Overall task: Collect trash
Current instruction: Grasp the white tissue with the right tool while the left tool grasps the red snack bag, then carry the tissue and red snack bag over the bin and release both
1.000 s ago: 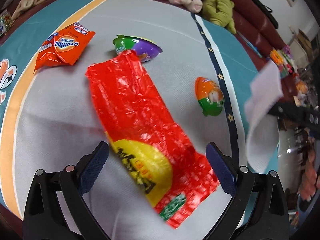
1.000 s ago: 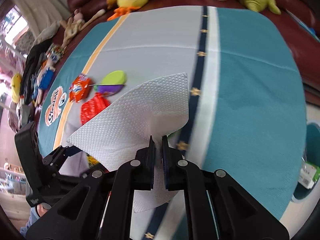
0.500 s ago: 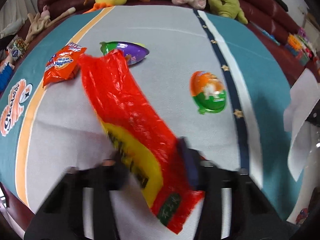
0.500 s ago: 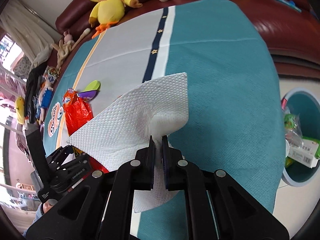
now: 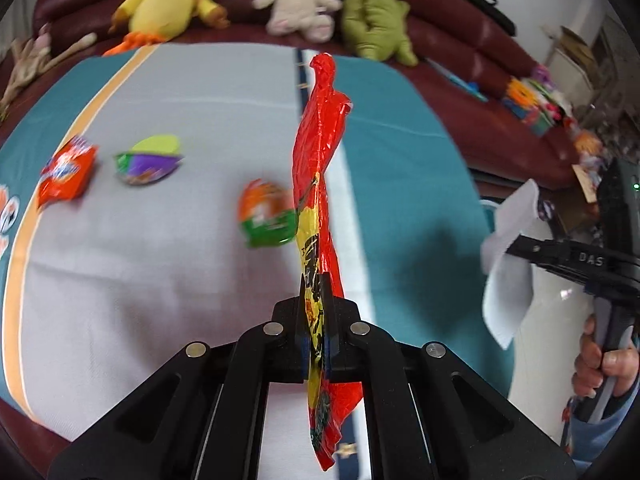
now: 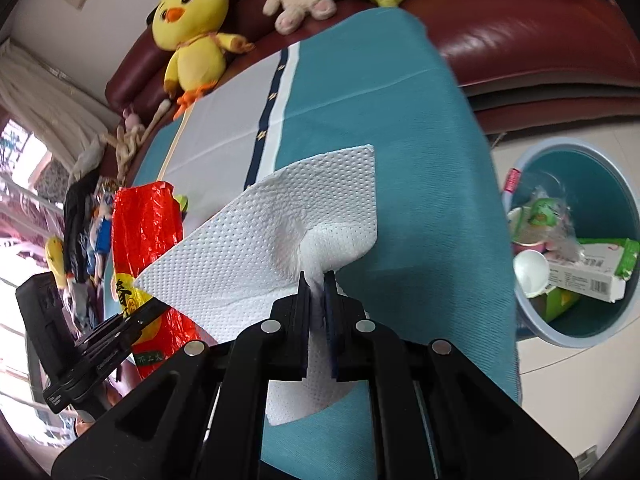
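I had the left hand-held gripper (image 5: 316, 300) clamped on the red-and-yellow snack wrapper (image 5: 318, 184), which hung edge-on above the worktop (image 5: 160, 272), clear of its cloth. My right hand-held gripper (image 6: 318, 284) was pinched tight on a white paper towel (image 6: 280, 248), held over the worktop's right edge near the blue trash bin (image 6: 536, 324) on the floor. An orange packet (image 5: 66, 174), a purple-green wrapper (image 5: 148, 158) and an orange-green wrapper (image 5: 266, 216) lay on the grey middle of the cloth.
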Action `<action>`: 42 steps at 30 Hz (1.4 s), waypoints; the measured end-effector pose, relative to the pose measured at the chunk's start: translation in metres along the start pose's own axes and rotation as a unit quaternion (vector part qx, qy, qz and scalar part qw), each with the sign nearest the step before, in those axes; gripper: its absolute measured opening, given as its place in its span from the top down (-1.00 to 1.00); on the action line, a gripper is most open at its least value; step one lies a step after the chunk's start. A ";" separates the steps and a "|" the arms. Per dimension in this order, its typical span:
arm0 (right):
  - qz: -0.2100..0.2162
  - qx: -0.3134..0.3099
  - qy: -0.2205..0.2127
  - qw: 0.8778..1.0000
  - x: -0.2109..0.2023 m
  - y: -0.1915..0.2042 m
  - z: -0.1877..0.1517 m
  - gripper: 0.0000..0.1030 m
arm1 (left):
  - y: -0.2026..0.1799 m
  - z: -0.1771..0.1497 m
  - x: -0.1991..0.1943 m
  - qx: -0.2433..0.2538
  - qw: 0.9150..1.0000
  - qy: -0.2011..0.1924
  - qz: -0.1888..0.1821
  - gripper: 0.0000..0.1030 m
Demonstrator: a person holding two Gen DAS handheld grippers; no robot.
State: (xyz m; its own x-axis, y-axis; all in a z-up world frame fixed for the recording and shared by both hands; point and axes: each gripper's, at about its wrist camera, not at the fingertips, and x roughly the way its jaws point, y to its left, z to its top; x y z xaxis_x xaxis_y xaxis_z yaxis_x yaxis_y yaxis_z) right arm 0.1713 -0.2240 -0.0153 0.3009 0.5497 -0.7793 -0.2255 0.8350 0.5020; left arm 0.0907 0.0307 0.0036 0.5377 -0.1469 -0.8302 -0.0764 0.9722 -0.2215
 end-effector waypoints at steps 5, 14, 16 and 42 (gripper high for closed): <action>-0.005 0.023 -0.027 0.999 -0.027 -0.027 0.001 0.87 | -0.047 0.014 0.011 0.045 0.999 0.007 -0.027 0.91; -0.024 0.077 -0.082 0.993 -0.080 -0.088 0.009 0.87 | -0.135 0.032 0.033 0.114 0.991 0.016 -0.074 0.91; -0.031 0.092 -0.095 0.991 -0.094 -0.106 0.007 0.87 | -0.153 0.033 0.038 0.129 0.988 0.021 -0.084 0.91; -0.100 0.213 -0.057 0.970 -0.066 -0.265 0.020 0.54 | -0.265 0.057 0.125 0.196 0.966 0.088 -0.144 0.91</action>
State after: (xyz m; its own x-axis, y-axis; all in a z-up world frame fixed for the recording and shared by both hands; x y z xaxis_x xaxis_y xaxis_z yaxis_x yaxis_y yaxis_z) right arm 0.2293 -0.4810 -0.0891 0.4056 0.3551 -0.8422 0.2440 0.8460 0.4742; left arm 0.2261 -0.2352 -0.0121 0.3354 -0.4170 -0.8447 0.3968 0.8758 -0.2748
